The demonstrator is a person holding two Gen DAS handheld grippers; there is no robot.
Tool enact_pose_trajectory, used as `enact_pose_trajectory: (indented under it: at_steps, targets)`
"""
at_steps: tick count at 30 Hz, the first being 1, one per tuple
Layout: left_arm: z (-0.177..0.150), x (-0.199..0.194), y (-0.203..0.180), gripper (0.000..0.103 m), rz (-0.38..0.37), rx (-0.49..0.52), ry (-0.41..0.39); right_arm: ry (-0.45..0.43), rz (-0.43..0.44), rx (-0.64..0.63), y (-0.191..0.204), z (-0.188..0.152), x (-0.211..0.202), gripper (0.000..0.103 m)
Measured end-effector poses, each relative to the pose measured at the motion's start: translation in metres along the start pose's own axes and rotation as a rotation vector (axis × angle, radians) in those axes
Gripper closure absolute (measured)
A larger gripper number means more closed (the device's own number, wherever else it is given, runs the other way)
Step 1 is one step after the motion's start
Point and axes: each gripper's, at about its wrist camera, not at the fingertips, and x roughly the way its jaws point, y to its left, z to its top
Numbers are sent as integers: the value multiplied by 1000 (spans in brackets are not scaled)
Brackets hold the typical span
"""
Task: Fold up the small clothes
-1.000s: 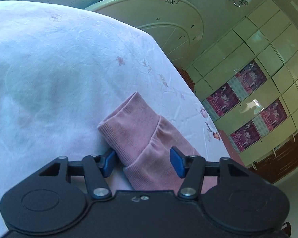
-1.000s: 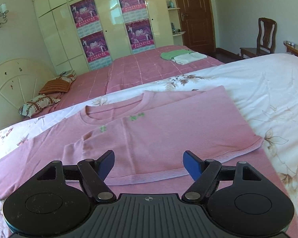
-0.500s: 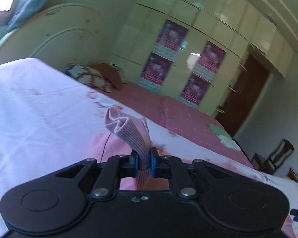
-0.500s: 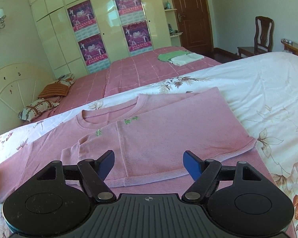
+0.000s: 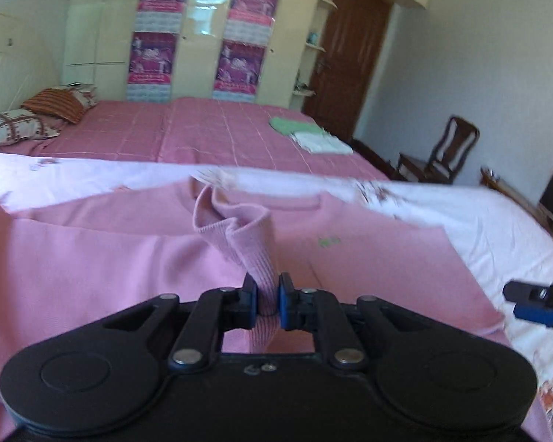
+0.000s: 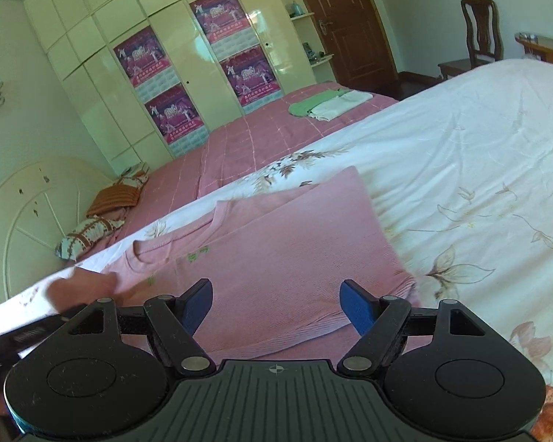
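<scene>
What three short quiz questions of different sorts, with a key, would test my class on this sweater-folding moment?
1. True or false: the left gripper is shut on the pink sweater's sleeve cuff.
2. The right gripper's jaws are: A open, B shut on the hem, C shut on the collar.
3. Fill in: folded green and white clothes lie on the far ___ bed.

Key: 1 true; 2 A; 3 pink.
</scene>
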Motion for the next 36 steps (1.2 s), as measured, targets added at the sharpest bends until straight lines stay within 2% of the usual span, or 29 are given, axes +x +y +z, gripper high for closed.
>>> enact_pose_trajectory:
  at_steps: [1, 2, 3, 4, 5, 6, 9, 13, 15, 18, 19, 20, 21, 26, 27, 28, 30, 34, 36]
  targets:
    - [-3, 10, -7, 92, -5, 20, 26, 2, 7, 12, -6, 2, -1, 27]
    - [-8, 18, -15, 85, -24, 38, 55, 8, 14, 22, -10, 4, 0, 27]
    - [-12, 23, -21, 62, -28, 52, 74, 16, 26, 31, -13, 4, 1, 27]
    - [-16, 20, -27, 49, -9, 77, 67, 23, 38, 38, -16, 4, 2, 27]
    - [-21, 10, -30, 36, 6, 107, 27, 29, 49, 43, -16, 4, 4, 27]
    - [-23, -2, -30, 32, 16, 127, -15, 38, 63, 45, -15, 4, 5, 27]
    - [-30, -38, -6, 35, 53, 87, -59, 69, 132, 37, -5, -1, 11, 27]
    - [-51, -96, 49, 36, 261, 73, -104, 128, 228, 37, 19, -10, 29, 27]
    - [-63, -113, 82, 38, 340, 47, -79, 153, 252, 26, 33, -15, 41, 27]
    - [-69, -119, 120, 43, 406, 20, -18, 200, 263, 9, 53, -23, 61, 27]
    - [-70, -120, 130, 43, 408, 12, -5, 216, 244, -2, 60, -26, 69, 31]
    - [-71, -119, 137, 46, 412, 1, 3, 237, 229, -10, 65, -28, 77, 50]
    - [-69, -117, 143, 47, 408, -11, 5, 261, 220, -5, 69, -30, 84, 59]
    - [-65, -104, 156, 47, 362, -21, 0, 261, 182, -14, 81, -29, 99, 60]
    - [-64, -100, 159, 49, 371, -21, 8, 250, 171, -29, 83, -28, 100, 87]
    - [-63, -97, 162, 51, 375, -30, 13, 234, 157, -62, 90, -26, 100, 99]
    - [-61, -98, 169, 58, 358, -48, 11, 194, 153, -108, 99, -20, 93, 99]
    - [-60, -103, 171, 58, 348, -17, 2, 39, 181, -186, 109, 0, 53, 99]
    - [-60, -101, 170, 58, 344, -2, 15, 28, 139, -218, 103, 0, 47, 99]
